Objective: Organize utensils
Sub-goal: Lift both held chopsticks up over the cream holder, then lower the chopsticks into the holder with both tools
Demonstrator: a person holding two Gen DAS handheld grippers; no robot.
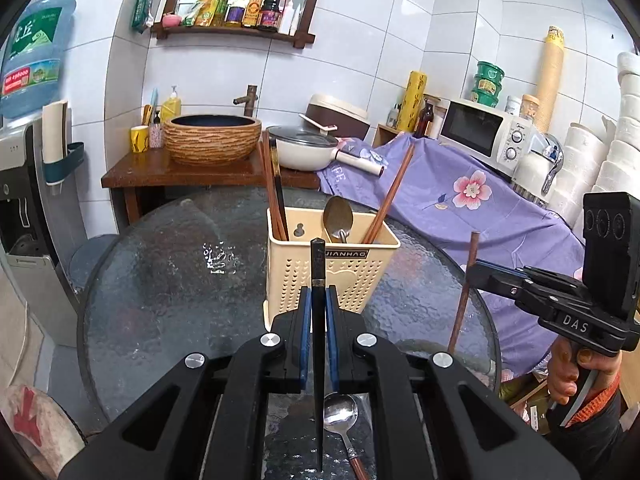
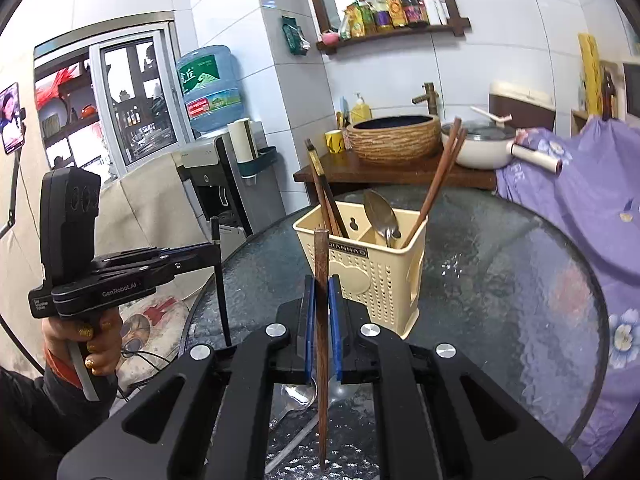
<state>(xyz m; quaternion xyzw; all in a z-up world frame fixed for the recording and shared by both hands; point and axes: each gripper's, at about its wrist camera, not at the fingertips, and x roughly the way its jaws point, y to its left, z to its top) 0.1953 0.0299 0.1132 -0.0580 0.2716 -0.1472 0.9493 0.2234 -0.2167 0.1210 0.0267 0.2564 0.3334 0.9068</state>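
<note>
A cream perforated utensil holder [image 1: 334, 264] [image 2: 370, 264] stands on the round glass table [image 1: 168, 280] [image 2: 500, 280], with several chopsticks and a metal spoon [image 1: 338, 218] [image 2: 382, 212] upright inside. My left gripper [image 1: 319, 300] [image 2: 214, 254] is shut on a black chopstick [image 1: 318, 340] [image 2: 221, 284], held upright in front of the holder. Just as upright, a brown wooden chopstick [image 2: 321, 320] [image 1: 464, 292] sits clamped in my shut right gripper [image 2: 322, 292] [image 1: 472, 270]. A spoon with a brown handle [image 1: 344, 420] lies on the table below the left gripper; two spoons [image 2: 300, 394] lie below the right one.
A purple floral cloth [image 1: 460, 200] covers the counter at the right under a microwave [image 1: 484, 132]. Behind the table a wooden stand bears a woven basin [image 1: 212, 140] and a white pan [image 1: 302, 152]. A water dispenser [image 2: 212, 176] stands at the left.
</note>
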